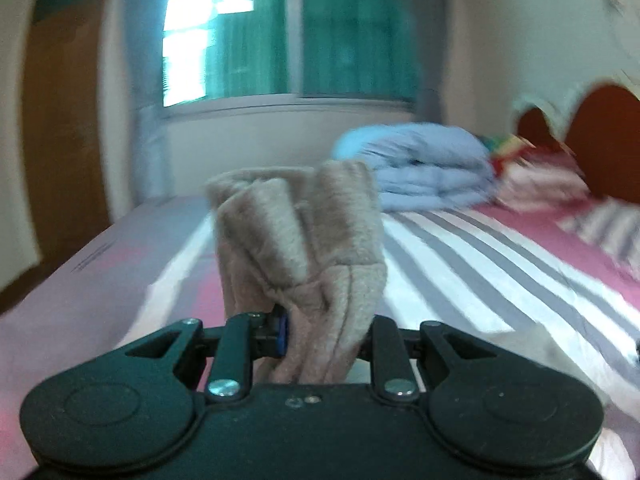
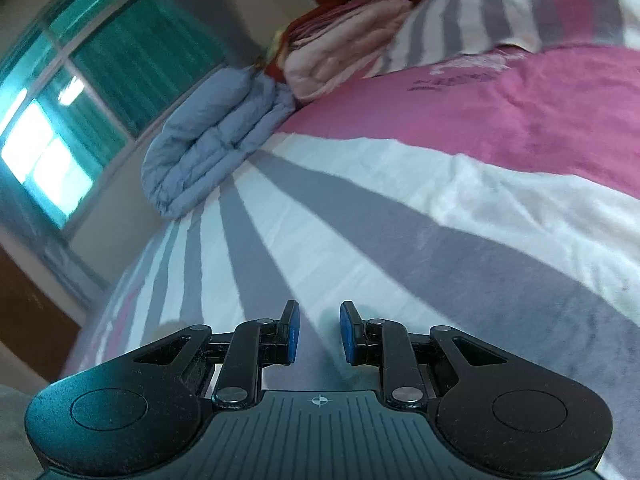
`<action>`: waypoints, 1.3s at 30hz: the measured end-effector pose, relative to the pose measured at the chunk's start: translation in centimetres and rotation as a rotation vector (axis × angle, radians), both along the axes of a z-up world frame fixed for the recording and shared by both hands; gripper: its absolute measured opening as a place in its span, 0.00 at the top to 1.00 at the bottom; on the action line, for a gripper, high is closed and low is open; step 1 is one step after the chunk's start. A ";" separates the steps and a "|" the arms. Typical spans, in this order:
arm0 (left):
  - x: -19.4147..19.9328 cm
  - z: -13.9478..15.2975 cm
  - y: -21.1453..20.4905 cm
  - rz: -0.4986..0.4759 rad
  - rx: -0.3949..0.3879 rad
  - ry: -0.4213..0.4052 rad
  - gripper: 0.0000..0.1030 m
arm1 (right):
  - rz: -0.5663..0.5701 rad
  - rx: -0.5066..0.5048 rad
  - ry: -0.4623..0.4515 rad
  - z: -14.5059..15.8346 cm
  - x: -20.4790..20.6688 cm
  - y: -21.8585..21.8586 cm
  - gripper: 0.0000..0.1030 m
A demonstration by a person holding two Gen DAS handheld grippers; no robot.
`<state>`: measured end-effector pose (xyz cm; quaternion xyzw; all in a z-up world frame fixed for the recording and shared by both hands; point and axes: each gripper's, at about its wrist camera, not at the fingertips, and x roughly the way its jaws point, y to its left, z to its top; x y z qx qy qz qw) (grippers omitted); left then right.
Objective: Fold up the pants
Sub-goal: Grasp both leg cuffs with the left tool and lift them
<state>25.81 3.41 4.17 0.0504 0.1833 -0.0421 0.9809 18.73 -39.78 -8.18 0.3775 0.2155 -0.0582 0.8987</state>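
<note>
Pants [image 1: 304,248] bunched between left fingers [image 1: 282,332]

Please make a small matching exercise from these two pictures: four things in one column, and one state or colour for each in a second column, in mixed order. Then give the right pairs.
Things
1. left gripper
2. right gripper
3. folded quilt
4. bed sheet

States or colours
A. light blue
B. jaws apart, nothing between them
C. pink, white and grey stripes
D. jaws shut on the beige fleece pants

Pairs: 1-D, 2-B, 3-A, 4-C
</note>
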 end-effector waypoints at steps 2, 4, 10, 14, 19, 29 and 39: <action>0.9 -0.9 -3.8 -0.071 0.055 0.021 0.90 | -0.011 0.062 0.002 -0.5 -0.2 -0.9 0.78; 1.6 -2.1 -7.7 -0.146 0.122 0.040 0.90 | -0.016 0.085 -0.004 -0.5 -0.4 -1.4 0.78; 1.2 -7.2 -16.4 -0.274 0.300 0.091 0.90 | -0.024 0.143 -0.010 -0.6 -0.7 -2.5 0.78; 0.0 -9.1 -18.2 -0.280 0.359 0.052 0.90 | -0.027 0.161 -0.007 -0.7 -0.7 -2.6 0.78; -1.1 -8.2 -20.0 -0.335 0.404 -0.068 0.90 | -0.017 0.162 -0.005 -0.7 -0.7 -2.3 0.78; -1.4 -13.9 -21.7 -0.483 0.631 0.002 0.90 | -0.016 0.168 0.006 -0.7 -0.4 -2.2 0.78; -0.9 -14.4 -21.5 -0.514 0.661 0.001 0.88 | -0.003 0.137 0.022 -0.5 0.0 -1.7 0.78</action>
